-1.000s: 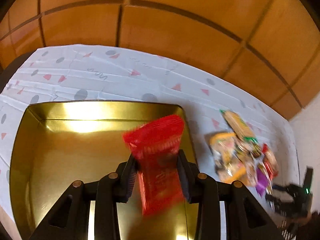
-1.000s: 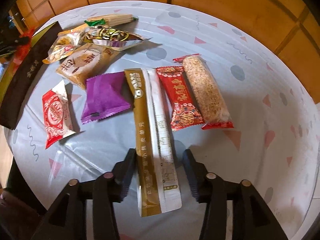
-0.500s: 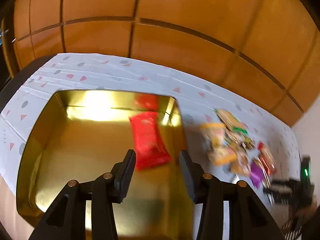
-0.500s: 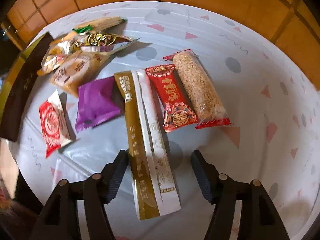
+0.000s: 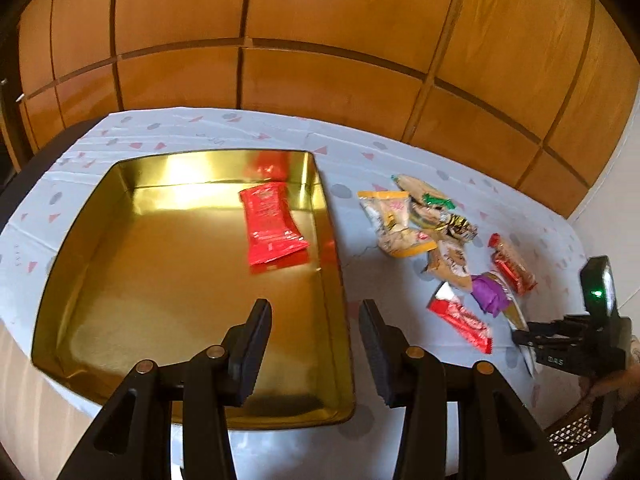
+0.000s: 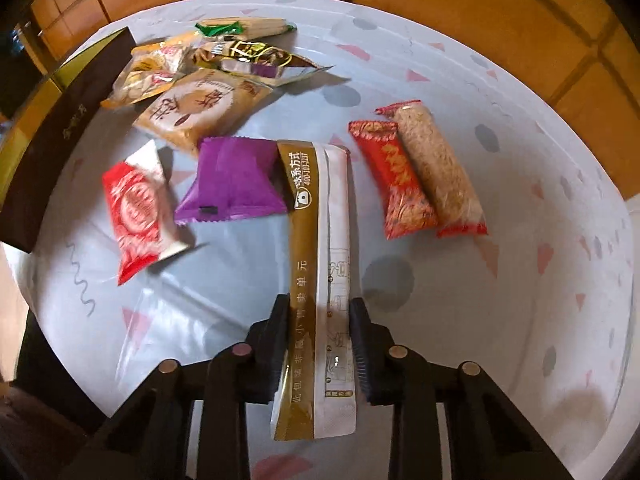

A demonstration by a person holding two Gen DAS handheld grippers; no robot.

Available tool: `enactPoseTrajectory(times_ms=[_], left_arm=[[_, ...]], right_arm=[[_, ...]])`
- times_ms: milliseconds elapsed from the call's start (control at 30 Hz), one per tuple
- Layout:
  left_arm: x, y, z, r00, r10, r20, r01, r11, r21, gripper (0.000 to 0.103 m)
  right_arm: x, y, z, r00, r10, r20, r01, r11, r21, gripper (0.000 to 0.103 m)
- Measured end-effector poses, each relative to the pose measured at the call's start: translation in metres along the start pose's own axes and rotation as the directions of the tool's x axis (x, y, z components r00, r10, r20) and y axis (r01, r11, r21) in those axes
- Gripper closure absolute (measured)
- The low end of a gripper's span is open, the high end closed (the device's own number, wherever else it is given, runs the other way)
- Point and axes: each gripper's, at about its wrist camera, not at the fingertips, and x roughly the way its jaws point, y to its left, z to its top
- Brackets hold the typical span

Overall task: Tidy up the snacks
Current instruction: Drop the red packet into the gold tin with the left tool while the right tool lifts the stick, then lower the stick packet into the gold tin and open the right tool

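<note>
Clamped on the lower half of a long gold-and-white sachet (image 6: 320, 280), the right claw (image 6: 319, 336) has just been closing, its pads now pressing both edges of the packet at the bottom centre of the right wrist view. Left of the sachet lie a purple packet (image 6: 230, 184) and a red-and-white packet (image 6: 140, 208); to its right, a red wrapper (image 6: 394, 180) and a grain bar (image 6: 438, 168) lie side by side on the patterned tabletop (image 6: 520, 320). More snacks are heaped at upper left. In the left wrist view, the left claw (image 5: 316, 344) stands apart and empty above the near right edge of a gold tin (image 5: 160, 280), where one red packet (image 5: 270, 226) lies near the far right corner.
</note>
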Motion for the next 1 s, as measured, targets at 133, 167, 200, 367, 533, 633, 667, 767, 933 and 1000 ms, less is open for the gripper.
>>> enactPoseTrajectory(times_ms=[133, 167, 200, 367, 533, 633, 667, 767, 933, 1000], left_arm=[[-0.004, 0.009, -0.004, 0.999, 0.033, 0.008, -0.033, 0.999, -0.021, 0.057], [-0.005, 0.012, -0.005, 0.999, 0.045, 0.008, -0.044, 0.999, -0.026, 0.057], [-0.005, 0.016, -0.007, 0.999, 0.053, 0.008, -0.053, 0.998, -0.034, 0.057], [-0.004, 0.033, -0.013, 0.997, 0.076, -0.004, -0.076, 0.995, -0.070, 0.057], [-0.004, 0.046, -0.017, 0.996, 0.085, -0.014, -0.086, 0.990, -0.111, 0.057], [-0.006, 0.052, -0.017, 0.996, 0.088, -0.014, -0.089, 0.988, -0.128, 0.057], [-0.008, 0.055, -0.017, 0.996, 0.094, -0.010, -0.094, 0.986, -0.134, 0.057], [-0.013, 0.064, -0.017, 0.994, 0.113, 0.006, -0.111, 0.980, -0.164, 0.057], [-0.018, 0.081, -0.019, 0.992, 0.127, 0.005, -0.124, 0.972, -0.199, 0.057], [-0.020, 0.087, -0.020, 0.991, 0.134, 0.006, -0.130, 0.968, -0.212, 0.057]], right_arm=[[-0.006, -0.006, -0.010, 0.999, 0.045, 0.020, -0.047, 0.993, 0.106, 0.077], [-0.008, -0.010, -0.013, 0.997, 0.071, 0.029, -0.075, 0.985, 0.153, 0.079], [-0.011, -0.017, -0.017, 0.993, 0.111, 0.050, -0.119, 0.971, 0.207, 0.080], [-0.037, -0.034, -0.034, 0.959, 0.223, 0.176, -0.274, 0.889, 0.367, 0.082], [-0.060, -0.008, -0.043, 0.915, 0.308, 0.262, -0.388, 0.850, 0.356, 0.082], [-0.076, 0.017, -0.031, 0.880, 0.368, 0.300, -0.454, 0.838, 0.303, 0.082], [-0.081, 0.028, -0.026, 0.867, 0.392, 0.308, -0.476, 0.835, 0.276, 0.082], [-0.089, 0.070, 0.001, 0.823, 0.478, 0.308, -0.545, 0.817, 0.188, 0.082], [-0.091, 0.146, 0.052, 0.788, 0.549, 0.281, -0.586, 0.807, 0.068, 0.082], [-0.085, 0.174, 0.073, 0.784, 0.561, 0.265, -0.591, 0.805, 0.045, 0.082]])
